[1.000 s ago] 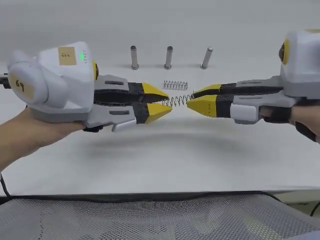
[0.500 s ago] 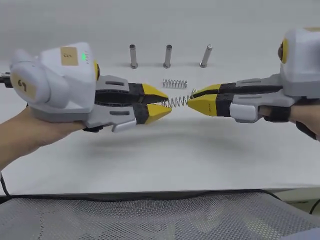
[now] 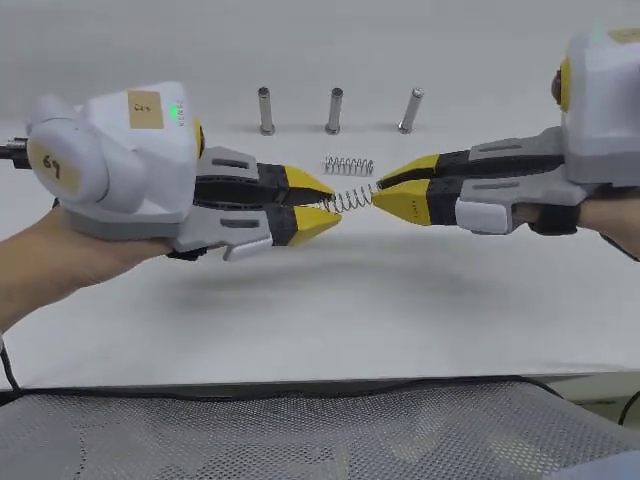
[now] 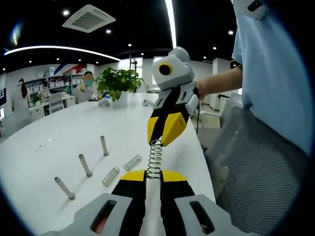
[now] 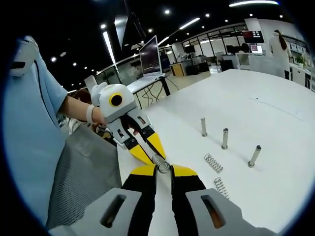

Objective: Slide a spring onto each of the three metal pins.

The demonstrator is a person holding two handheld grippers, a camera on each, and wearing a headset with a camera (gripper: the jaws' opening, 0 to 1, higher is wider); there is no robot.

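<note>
- Head view: We hold one spring (image 3: 350, 200) in the air over the tabletop (image 3: 300, 320). The left claw (image 3: 335, 204) nips one end and the right claw (image 3: 380, 192) the other, both nearly closed. The spring's long axis runs side to side, crosswise to the upright middle pin (image 3: 334, 110) beyond it. We judge it must be stood on end before it can slide on. Both claws sit about equally near that pin. A loose spring (image 3: 348, 165) lies just behind the claw tips. Since a second ago the right claw has tipped nose-down, its rear lifted, and the spring bridges the tips as before.
- Left gripper view: The spring (image 4: 155, 156) rises straight ahead from our left claw (image 4: 154, 173) to the right claw (image 4: 157, 141). The middle pin (image 4: 84, 165) stands well off to one side.
- Right gripper view: The spring (image 5: 160, 162) sits pinched at our right claw (image 5: 164, 169), with the left claw (image 5: 155, 156) on its far end. The middle pin (image 5: 225, 138) stands apart.
</note>
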